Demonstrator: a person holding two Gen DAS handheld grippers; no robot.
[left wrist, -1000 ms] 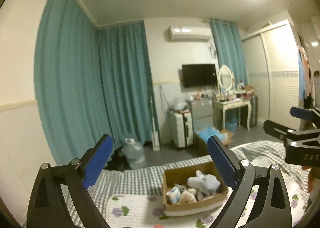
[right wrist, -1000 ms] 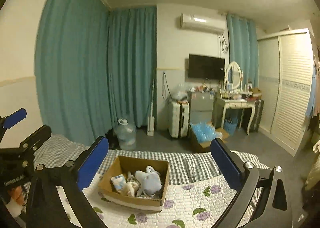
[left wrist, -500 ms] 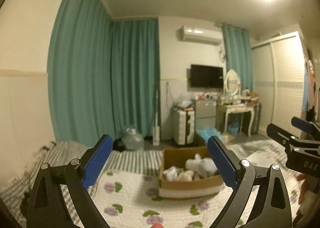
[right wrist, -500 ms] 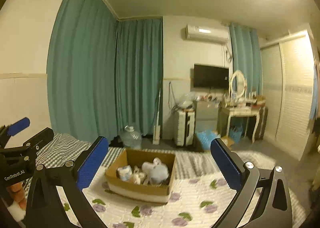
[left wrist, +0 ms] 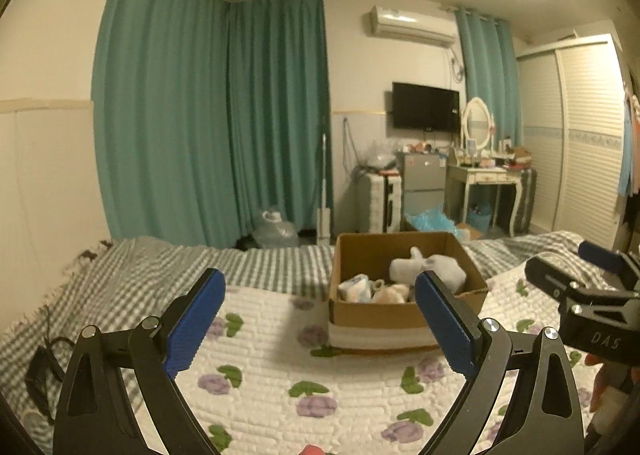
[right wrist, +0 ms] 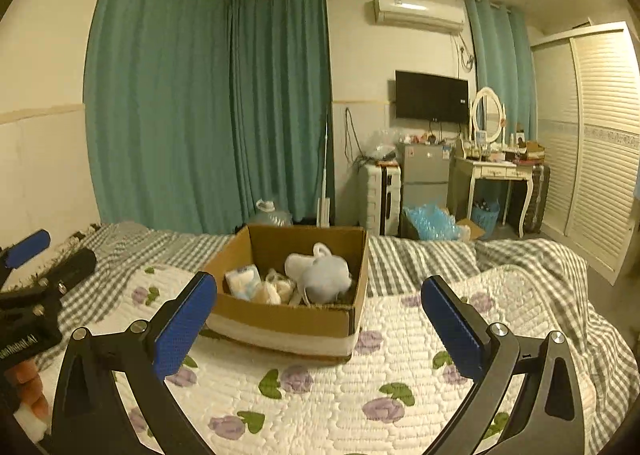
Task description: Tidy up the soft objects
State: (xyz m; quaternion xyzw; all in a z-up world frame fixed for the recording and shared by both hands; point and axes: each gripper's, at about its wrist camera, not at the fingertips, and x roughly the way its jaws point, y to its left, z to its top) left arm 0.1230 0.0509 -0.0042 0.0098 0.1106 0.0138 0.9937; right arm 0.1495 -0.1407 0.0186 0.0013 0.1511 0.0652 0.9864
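Observation:
An open cardboard box [left wrist: 376,315] [right wrist: 280,321] sits on the bed's floral quilt [left wrist: 280,375] [right wrist: 360,387]. It holds a light blue plush toy [left wrist: 434,269] [right wrist: 322,273], a small white-blue toy [right wrist: 244,281] and beige soft items [right wrist: 272,291]. My left gripper [left wrist: 318,321] is open and empty, above the quilt short of the box. My right gripper [right wrist: 318,321] is open and empty, also short of the box. Each gripper shows at the edge of the other's view [left wrist: 584,295] [right wrist: 36,283].
A grey checked blanket [right wrist: 440,255] lies beyond the quilt. Past the bed stand teal curtains [left wrist: 240,115], a water jug [left wrist: 276,229], a white suitcase [right wrist: 378,199], a small fridge [right wrist: 426,175], a dressing table [right wrist: 492,175] and a slatted wardrobe [right wrist: 600,143]. A dark cable [left wrist: 44,359] lies at the bed's left.
Both grippers have tilted down and moved closer to the bed; the box and quilt now look larger and nearer. Both stay open and empty.

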